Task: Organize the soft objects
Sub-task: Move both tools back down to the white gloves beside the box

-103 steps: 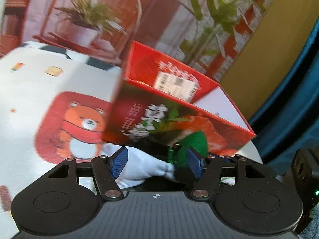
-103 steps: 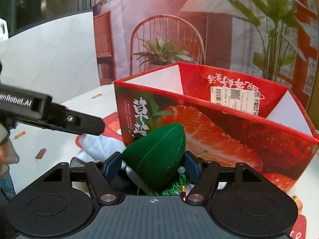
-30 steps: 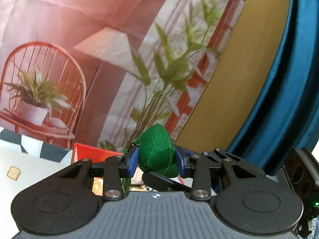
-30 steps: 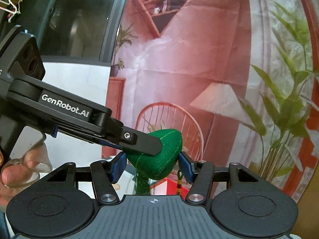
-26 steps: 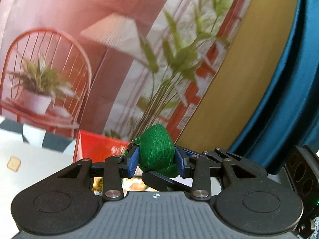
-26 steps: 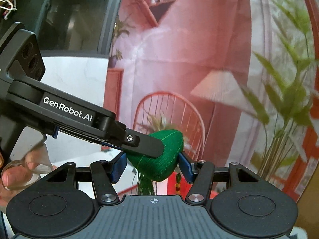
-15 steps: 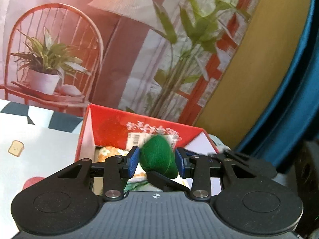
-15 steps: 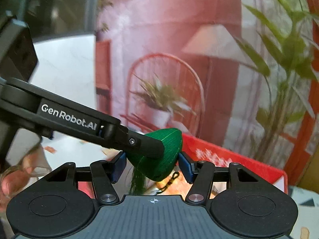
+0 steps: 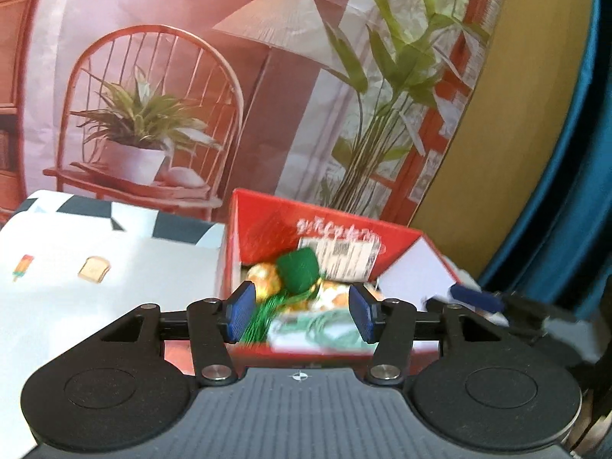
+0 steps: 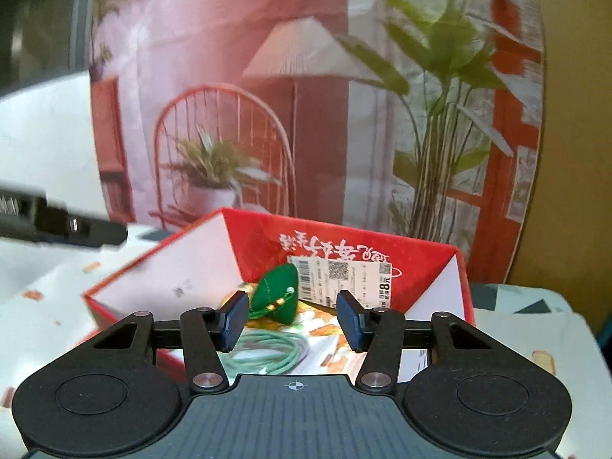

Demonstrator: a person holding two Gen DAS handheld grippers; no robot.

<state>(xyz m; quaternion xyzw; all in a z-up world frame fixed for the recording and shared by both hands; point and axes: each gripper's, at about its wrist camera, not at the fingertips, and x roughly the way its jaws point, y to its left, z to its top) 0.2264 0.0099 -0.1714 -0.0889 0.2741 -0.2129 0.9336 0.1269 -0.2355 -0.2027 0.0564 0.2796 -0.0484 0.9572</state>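
Currently both tongs sit above the near rim of the red box (image 9: 267, 225), pointing down into it. Left tongs (image 9: 298, 315): jaws opening, pads well apart, gripping nothing. Right tongs (image 10: 291, 319): jaws closing a little, pads apart, nothing clamped.

Green plush (image 9: 298, 269) is inside the box, against its far wall, beside the white barcode label (image 9: 346, 258), free of both pads.

View differences, ref. the box:
- Left wrist view: shows the plush's green tassel (image 9: 264, 311) trailing toward the near rim, an orange-yellow soft item (image 9: 264, 283) just left of the plush, and the other tongs' blue-padded finger at the box's right corner. Desk w/ printed cloth (image 9: 95, 267) lies left of the box.
- Right wrist view: shows the plush (image 10: 277, 290) w/ a beaded cord across it, a coiled pale-green cable (image 10: 267, 352) on the box floor nearer the near rim, and the box's white inner side walls. A blurred dark tongs finger (image 10: 76, 225) projects in left of the box.
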